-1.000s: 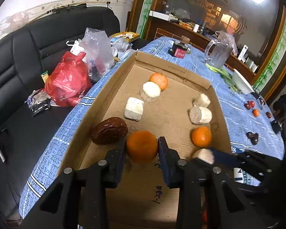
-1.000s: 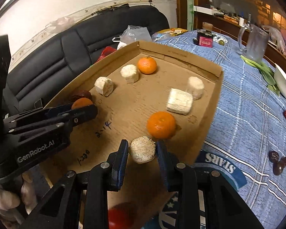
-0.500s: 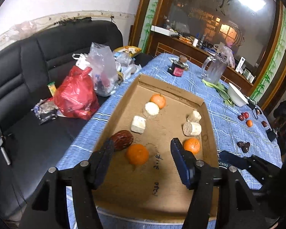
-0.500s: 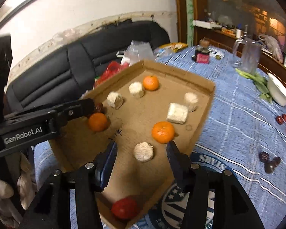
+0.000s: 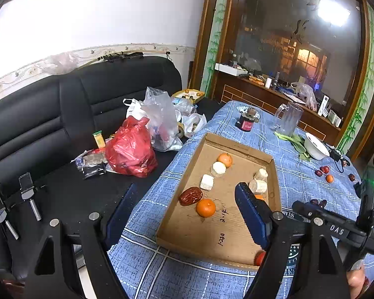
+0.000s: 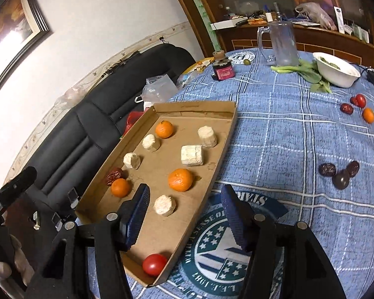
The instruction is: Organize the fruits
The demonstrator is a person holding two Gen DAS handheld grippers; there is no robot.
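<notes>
A shallow cardboard tray (image 5: 273, 174) (image 6: 219, 159) lies on the blue checked tablecloth. In it are three oranges, one near the front left (image 5: 206, 207) (image 6: 120, 187), one mid right (image 6: 180, 179) and one at the far end (image 6: 164, 129), a large red date (image 5: 190, 195) (image 6: 114, 174), several pale cut chunks (image 6: 165, 205) and a red tomato (image 6: 154, 264) in the near corner. My left gripper (image 5: 184, 214) is open and empty, held above and short of the tray. My right gripper (image 6: 184, 211) is open and empty above the tray's near edge.
Loose dates (image 6: 340, 172), a tomato and a small orange (image 6: 368, 115) lie on the cloth to the right. A glass jug (image 6: 283, 43), a white bowl (image 6: 336, 72), greens and a dark jar (image 6: 223, 69) stand at the far end. A black sofa (image 5: 49, 134) with bags is on the left.
Both grippers opened and pulled back and up from the tray. The left let go of the orange, the right let go of the pale chunk; both lie in the tray.
</notes>
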